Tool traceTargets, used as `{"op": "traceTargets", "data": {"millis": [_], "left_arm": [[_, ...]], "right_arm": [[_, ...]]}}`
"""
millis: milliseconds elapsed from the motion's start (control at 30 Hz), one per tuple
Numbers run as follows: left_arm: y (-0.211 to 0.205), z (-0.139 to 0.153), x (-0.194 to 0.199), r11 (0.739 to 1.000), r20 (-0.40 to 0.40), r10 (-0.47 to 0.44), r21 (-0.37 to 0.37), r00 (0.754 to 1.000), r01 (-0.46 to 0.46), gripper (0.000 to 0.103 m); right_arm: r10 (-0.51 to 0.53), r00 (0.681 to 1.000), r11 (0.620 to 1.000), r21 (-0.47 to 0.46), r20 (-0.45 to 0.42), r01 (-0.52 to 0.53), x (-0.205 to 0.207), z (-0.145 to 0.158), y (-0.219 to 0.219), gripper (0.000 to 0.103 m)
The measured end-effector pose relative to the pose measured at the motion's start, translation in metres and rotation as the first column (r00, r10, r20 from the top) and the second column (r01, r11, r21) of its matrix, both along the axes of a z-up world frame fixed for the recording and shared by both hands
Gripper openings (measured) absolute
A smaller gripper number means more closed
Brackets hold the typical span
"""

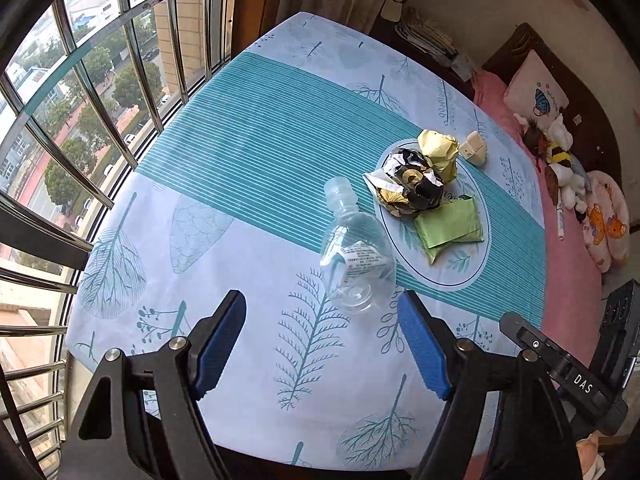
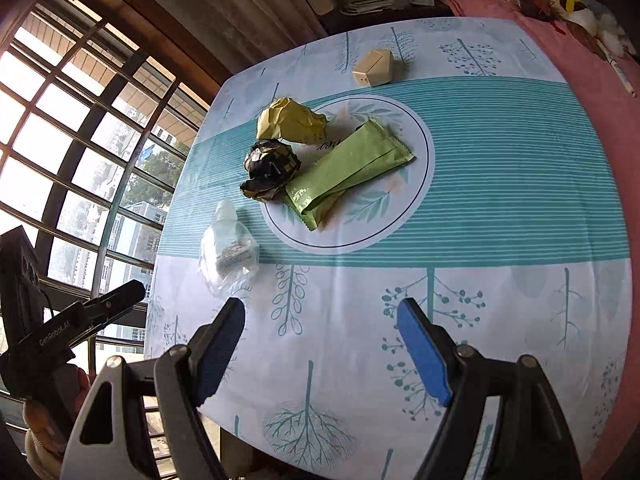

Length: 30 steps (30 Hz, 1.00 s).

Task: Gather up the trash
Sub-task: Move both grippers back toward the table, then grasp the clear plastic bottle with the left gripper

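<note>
The trash lies in a loose cluster near the middle of the table (image 1: 240, 168), on and around a white oval printed on the teal-striped, leaf-patterned cloth. A clear plastic bottle (image 1: 354, 260) lies on its side at the oval's near left edge, cap end pointing away; its white label carries small print too fine to read. Just beyond it sits a crumpled black-and-gold wrapper (image 1: 412, 186), touching a crumpled yellow paper ball (image 1: 438, 152) farther back. A flat green packet (image 1: 450, 228) lies on the oval to the right, against the black wrapper. A small beige box (image 1: 474, 148) stands apart on the far side.

The left gripper (image 1: 322, 344) hovers above the near part of the table, its blue-padded fingers spread with nothing between them, the bottle's base just ahead. The right gripper (image 2: 322, 348) also hangs over the cloth with fingers spread and empty. One gripper body reads "DAS", the other "GenRobot.AI". A barred window (image 1: 80, 120) is left; a pink bed (image 1: 568, 264) with plush toys is right.
</note>
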<state>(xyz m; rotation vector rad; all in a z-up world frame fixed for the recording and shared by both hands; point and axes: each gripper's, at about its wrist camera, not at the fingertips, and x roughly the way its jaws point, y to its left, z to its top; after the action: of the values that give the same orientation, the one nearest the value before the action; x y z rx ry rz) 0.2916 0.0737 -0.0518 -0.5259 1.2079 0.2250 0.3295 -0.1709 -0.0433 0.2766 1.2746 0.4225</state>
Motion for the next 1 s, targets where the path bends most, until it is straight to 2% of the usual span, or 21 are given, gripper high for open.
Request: {"op": "traceTargets", "data": {"millis": [167, 367, 467, 533, 667, 800, 900, 1000], "left_arm": [[-0.014, -0.025, 0.033, 0.999, -0.049, 0.033, 0.005, 0.998, -0.033, 0.076], [-0.02, -0.049, 0.057, 0.998, -0.094, 0.049, 0.029, 0.994, -0.047, 0.076], [-0.018, -0.06, 0.063, 0.998, -0.115, 0.07, 0.007, 0.991, -0.069, 0.076], [-0.017, -0.066, 0.065, 0.996, -0.115, 0.079, -0.019, 0.99, -0.082, 0.076], [-0.015, -0.075, 0.071, 0.995, -0.126, 0.09, -0.031, 0.988, -0.095, 0.076], [-0.017, -0.083, 0.075, 0.994, -0.139, 0.096, -0.046, 0.986, -0.103, 0.076], [-0.021, -0.085, 0.075, 0.995, -0.145, 0.081, -0.041, 0.986, -0.088, 0.067], [-0.026, -0.087, 0.076, 0.996, -0.143, 0.072, -0.039, 0.987, -0.078, 0.065]], "right_arm": [[0.035, 0.999, 0.999, 0.037, -0.041, -0.034, 0.06, -0.024, 0.007, 0.083], [0.011, 0.991, 0.994, 0.11, -0.136, 0.004, 0.107, -0.051, 0.018, 0.084], [-0.004, 0.984, 0.99, 0.138, -0.18, 0.029, 0.121, -0.062, 0.023, 0.085], [-0.011, 0.984, 0.986, 0.162, -0.177, 0.04, 0.128, -0.062, 0.027, 0.092], [-0.011, 0.983, 0.986, 0.161, -0.185, 0.042, 0.139, -0.063, 0.038, 0.097], [0.012, 0.985, 0.992, 0.129, -0.173, 0.011, 0.142, -0.062, 0.049, 0.097], [0.033, 0.987, 0.997, 0.076, -0.159, -0.021, 0.138, -0.06, 0.061, 0.097], [0.07, 0.987, 0.997, 0.039, -0.144, -0.065, 0.133, -0.06, 0.074, 0.097]]}}
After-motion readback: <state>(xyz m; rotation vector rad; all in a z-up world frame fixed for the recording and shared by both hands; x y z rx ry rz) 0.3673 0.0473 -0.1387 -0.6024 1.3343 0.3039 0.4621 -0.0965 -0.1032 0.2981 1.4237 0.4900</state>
